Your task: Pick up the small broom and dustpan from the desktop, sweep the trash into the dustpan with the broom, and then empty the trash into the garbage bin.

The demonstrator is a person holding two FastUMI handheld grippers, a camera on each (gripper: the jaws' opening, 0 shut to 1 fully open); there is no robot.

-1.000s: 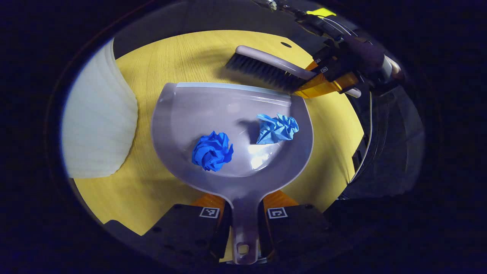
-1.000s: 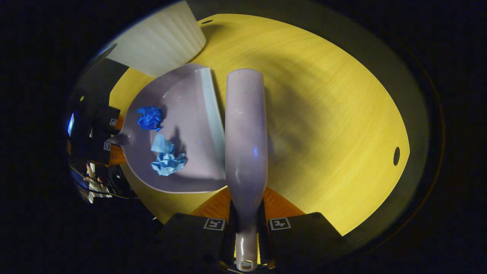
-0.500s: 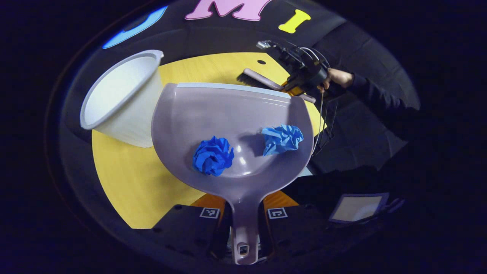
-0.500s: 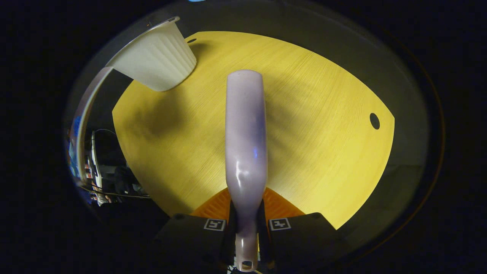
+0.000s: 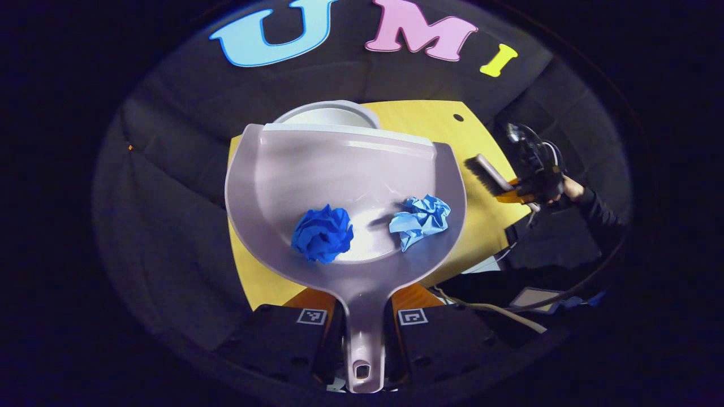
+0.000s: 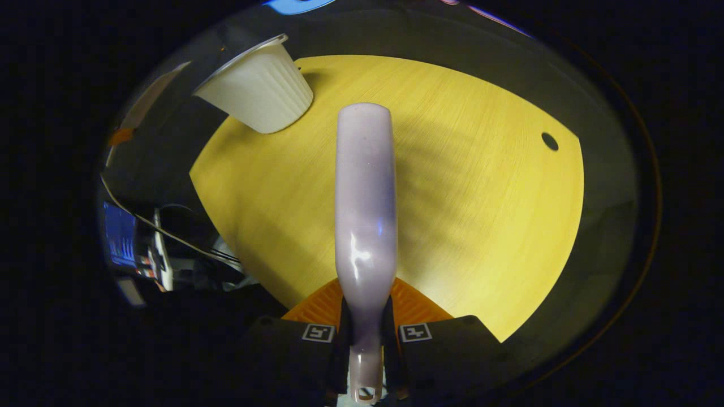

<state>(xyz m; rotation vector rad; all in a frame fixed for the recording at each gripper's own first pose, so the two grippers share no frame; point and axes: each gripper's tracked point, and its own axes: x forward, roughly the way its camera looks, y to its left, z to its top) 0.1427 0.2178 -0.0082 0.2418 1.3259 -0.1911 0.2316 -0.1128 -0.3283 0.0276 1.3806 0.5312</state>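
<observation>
The left gripper [image 5: 362,325] has its jaws clamped on the handle of the dustpan [image 5: 345,169], which hangs above the yellow desk [image 5: 486,226] with its front lip right before the rim of the white garbage bin [image 5: 328,113]. Two crumpled paper balls, dark blue [image 5: 322,234] and light blue [image 5: 421,217], sit loose near the back of the pan. They look very light and free to roll (the glossy plastic likely offers little grip), so a steady forward tilt should slide them out. The pan seems stiff and light, and the narrow handle is the sound place to grip. The right gripper [image 6: 365,333] is clamped on the broom [image 6: 365,198] by its handle, above the desk and well apart from the bin.
</observation>
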